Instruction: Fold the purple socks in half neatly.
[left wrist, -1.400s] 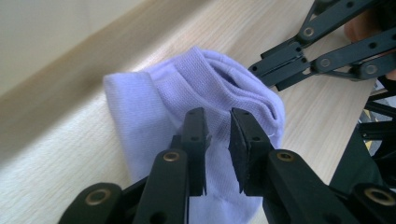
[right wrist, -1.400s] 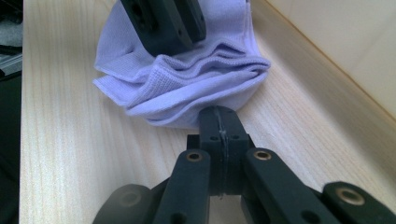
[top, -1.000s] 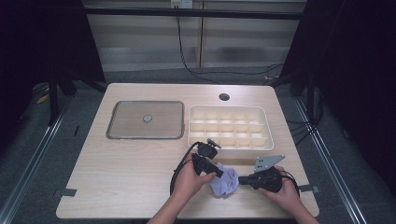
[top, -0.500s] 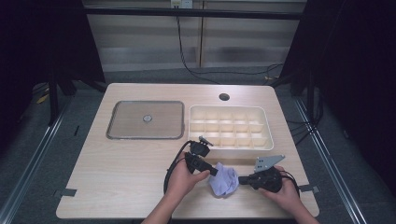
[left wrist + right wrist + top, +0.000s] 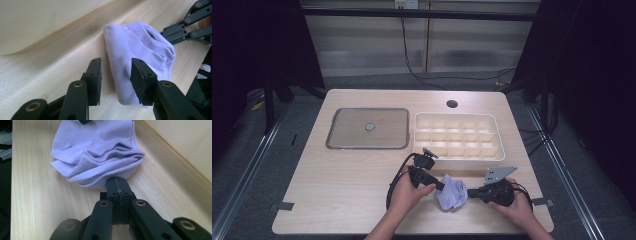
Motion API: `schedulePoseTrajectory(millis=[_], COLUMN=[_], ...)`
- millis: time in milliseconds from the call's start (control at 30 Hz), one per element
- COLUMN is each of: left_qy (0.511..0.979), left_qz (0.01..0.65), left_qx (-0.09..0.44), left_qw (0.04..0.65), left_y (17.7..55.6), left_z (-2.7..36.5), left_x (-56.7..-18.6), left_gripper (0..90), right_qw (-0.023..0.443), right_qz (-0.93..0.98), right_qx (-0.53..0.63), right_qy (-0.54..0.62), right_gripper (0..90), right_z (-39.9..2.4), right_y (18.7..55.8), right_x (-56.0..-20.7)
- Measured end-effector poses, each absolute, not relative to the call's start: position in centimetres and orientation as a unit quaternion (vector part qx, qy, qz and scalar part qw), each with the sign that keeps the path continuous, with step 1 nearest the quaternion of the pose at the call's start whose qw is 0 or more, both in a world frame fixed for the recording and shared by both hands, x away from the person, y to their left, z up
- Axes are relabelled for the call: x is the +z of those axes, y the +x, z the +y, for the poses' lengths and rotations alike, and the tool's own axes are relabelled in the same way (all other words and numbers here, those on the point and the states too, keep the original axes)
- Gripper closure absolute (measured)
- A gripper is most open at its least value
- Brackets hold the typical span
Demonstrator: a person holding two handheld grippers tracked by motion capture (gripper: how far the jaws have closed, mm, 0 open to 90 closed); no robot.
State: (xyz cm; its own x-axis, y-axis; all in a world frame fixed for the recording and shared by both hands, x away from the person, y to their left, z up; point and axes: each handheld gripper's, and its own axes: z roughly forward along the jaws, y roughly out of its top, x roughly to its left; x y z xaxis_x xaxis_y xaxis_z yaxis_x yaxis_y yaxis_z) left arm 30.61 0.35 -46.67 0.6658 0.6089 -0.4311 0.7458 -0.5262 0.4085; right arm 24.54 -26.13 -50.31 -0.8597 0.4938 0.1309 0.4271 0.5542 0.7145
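Sock [image 5: 452,192] pinched at its edge in my right gripper [image 5: 117,185]; left gripper [image 5: 116,75] has just been opening, jaws astride the fold without pressing; tugging could unroll it

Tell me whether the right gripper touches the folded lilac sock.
Touching: the right gripper view shows the right gripper shut on the folded lilac sock's edge.

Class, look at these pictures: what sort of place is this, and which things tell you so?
Probably a lab recording bench: a bare wooden table among dark curtains, trailing cables, and a hand-held claw pinching a sock beside a divided tray.
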Motion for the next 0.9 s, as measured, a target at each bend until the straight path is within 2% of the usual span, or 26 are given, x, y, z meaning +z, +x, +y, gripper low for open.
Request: schedulePoseTrajectory(millis=[900], left_qy=[0.86], left_qz=[0.402], left_qx=[-0.134], left_qw=[0.285], left_y=[30.53], left_z=[0.27], left_x=[-47.59], left_gripper=[60.4], right_qw=[0.043], right_qz=[0.881], right_qx=[0.393], right_qy=[0.26], right_gripper=[90.0], right_z=[-26.11], right_y=[24.52], right_x=[-50.31])
